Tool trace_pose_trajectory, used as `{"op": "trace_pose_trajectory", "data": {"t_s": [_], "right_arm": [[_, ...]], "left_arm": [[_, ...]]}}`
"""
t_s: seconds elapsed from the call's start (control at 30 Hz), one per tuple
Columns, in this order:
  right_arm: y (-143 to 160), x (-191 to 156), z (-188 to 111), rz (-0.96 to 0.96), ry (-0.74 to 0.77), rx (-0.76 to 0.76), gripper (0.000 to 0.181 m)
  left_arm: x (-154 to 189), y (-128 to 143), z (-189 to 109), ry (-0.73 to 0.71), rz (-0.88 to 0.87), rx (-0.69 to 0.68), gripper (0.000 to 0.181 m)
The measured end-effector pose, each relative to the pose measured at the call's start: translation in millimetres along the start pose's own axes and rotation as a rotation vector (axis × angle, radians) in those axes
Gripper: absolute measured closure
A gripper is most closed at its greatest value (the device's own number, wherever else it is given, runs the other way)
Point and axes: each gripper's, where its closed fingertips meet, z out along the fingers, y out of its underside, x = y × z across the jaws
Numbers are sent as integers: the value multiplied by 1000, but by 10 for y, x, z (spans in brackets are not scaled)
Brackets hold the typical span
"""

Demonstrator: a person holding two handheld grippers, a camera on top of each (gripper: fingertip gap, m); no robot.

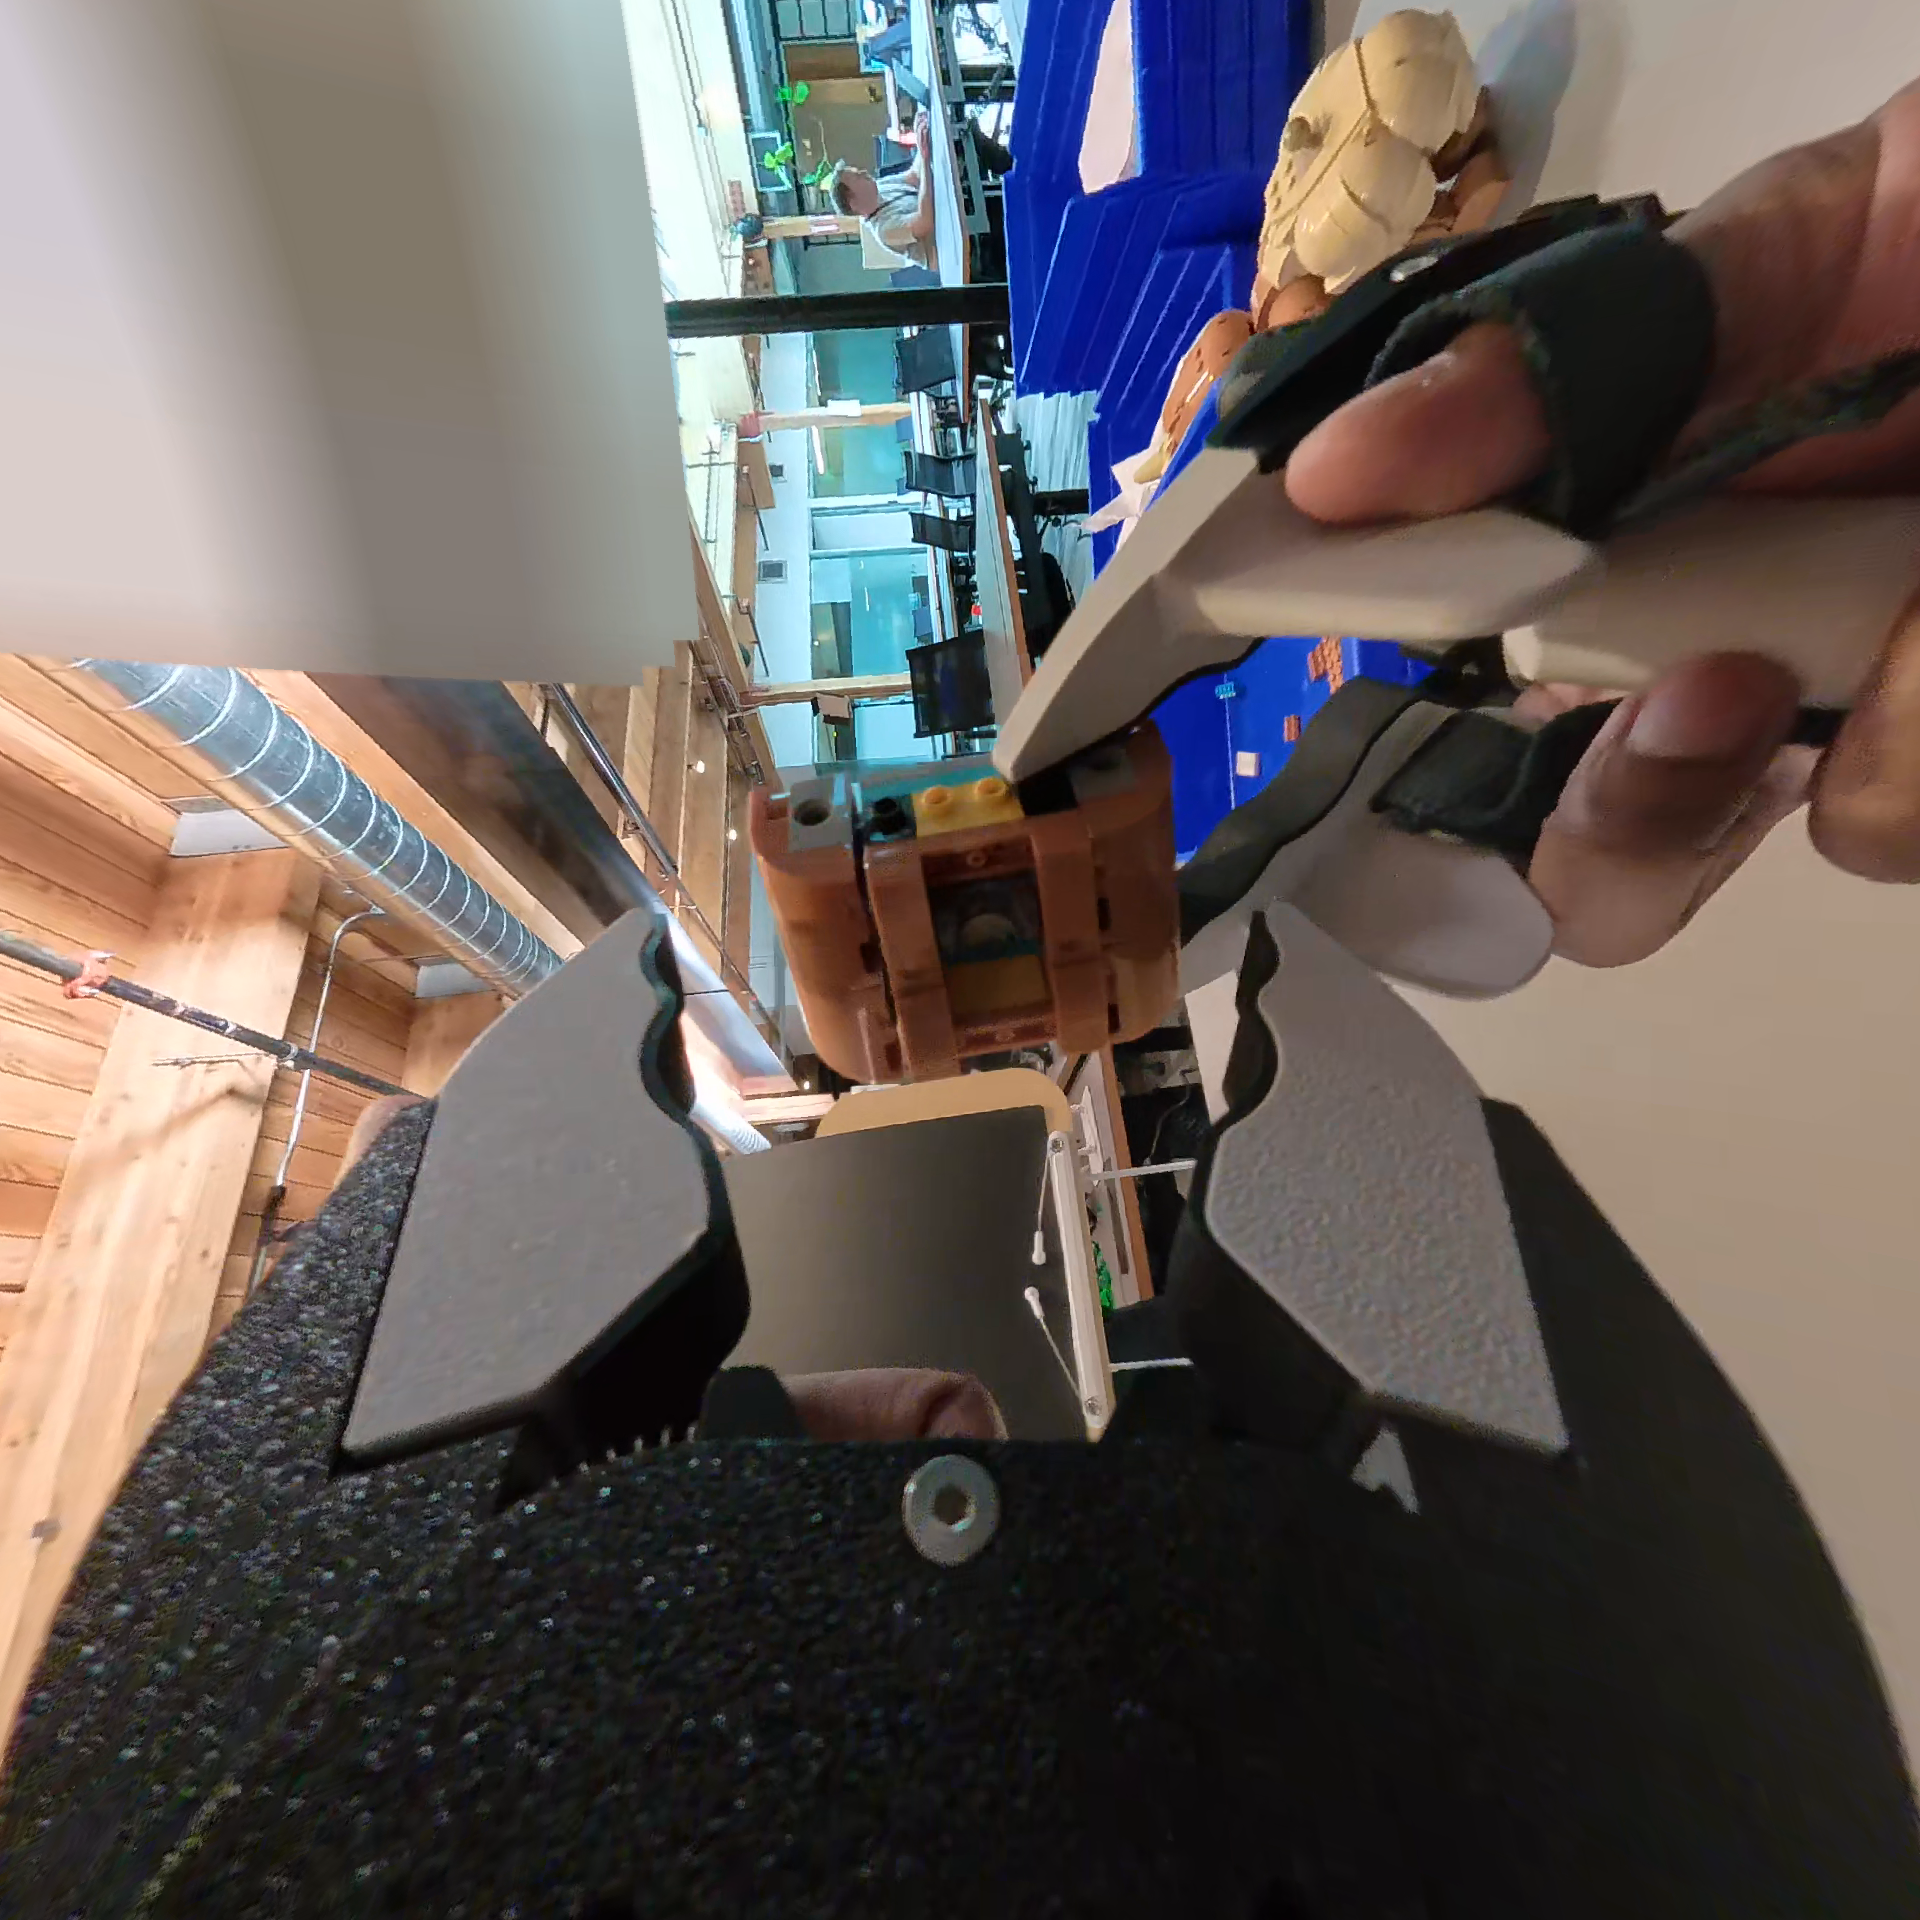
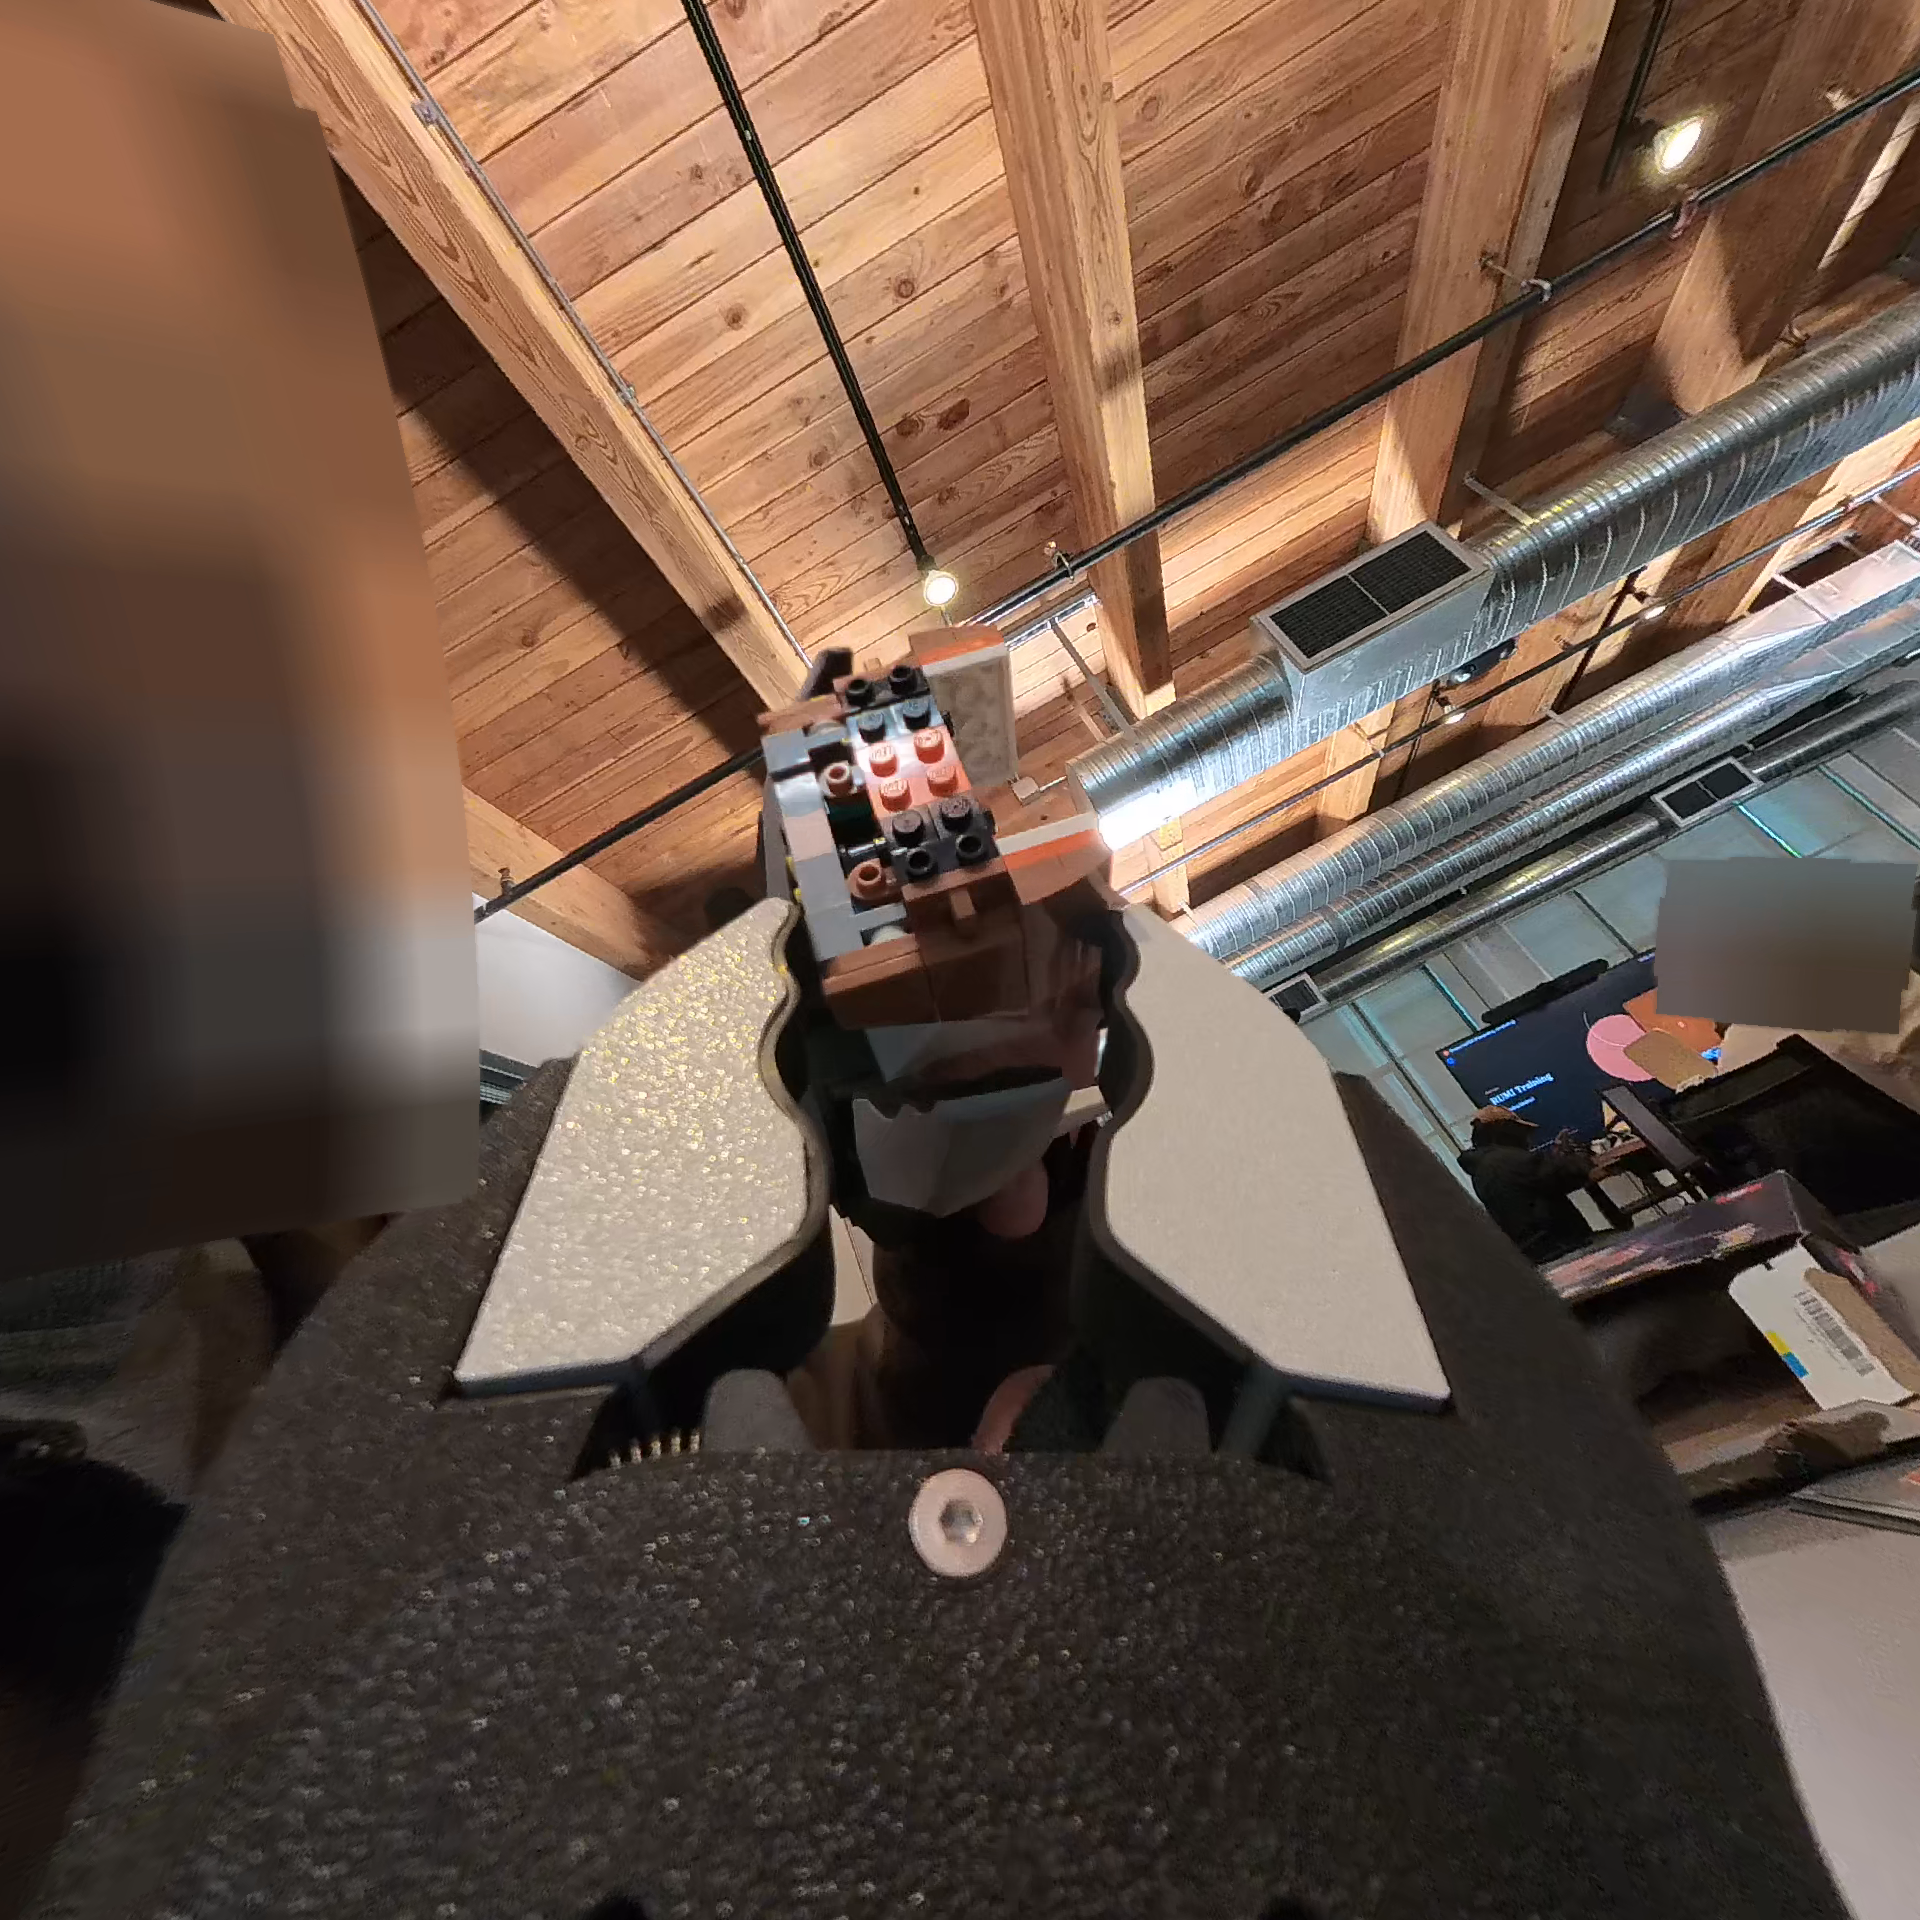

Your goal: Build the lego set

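A brown lego assembly (image 1: 966,914) is seen raised off the white worktop (image 1: 1714,1247), held in the air between the two grippers. In the left wrist view the left gripper (image 1: 956,997) is seen with its jaws spread wide and nothing between them; the assembly lies just beyond their tips, and no contact with it can be made out. In the same view the right gripper (image 1: 1101,831) reaches in from the right, worn on a hand (image 1: 1621,540) with black straps around the fingers; one of its grey jaws presses on the top edge of the assembly beside a yellow brick (image 1: 961,805), and the other lies against the assembly's right side. In the right wrist view the right gripper (image 2: 951,935) is seen with its jaws closed around the brown base of the same assembly (image 2: 894,821), whose studded face of black and red plates is turned toward the camera, against a wooden plank ceiling (image 2: 1039,260) and silver ducts (image 2: 1558,623). Farther back on the worktop, a cream-coloured lego model (image 1: 1361,156) rests beside blue lego plates (image 1: 1143,208).
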Motion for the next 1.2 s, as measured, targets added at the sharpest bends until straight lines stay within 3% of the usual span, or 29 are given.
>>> {"op": "trace_pose_trajectory", "data": {"t_s": [0.57, 0.8, 1.2], "right_arm": [[41, 11, 3, -20, 11, -37, 127], [81, 14, 12, -37, 19, -60, 127], [133, 73, -6, -54, 59, -97, 127]], "left_arm": [[23, 39, 107, 43, 89, -26, 81], [95, 67, 117, 65, 63, -22, 92], [152, 112, 97, 53, 17, -31, 96]]}}
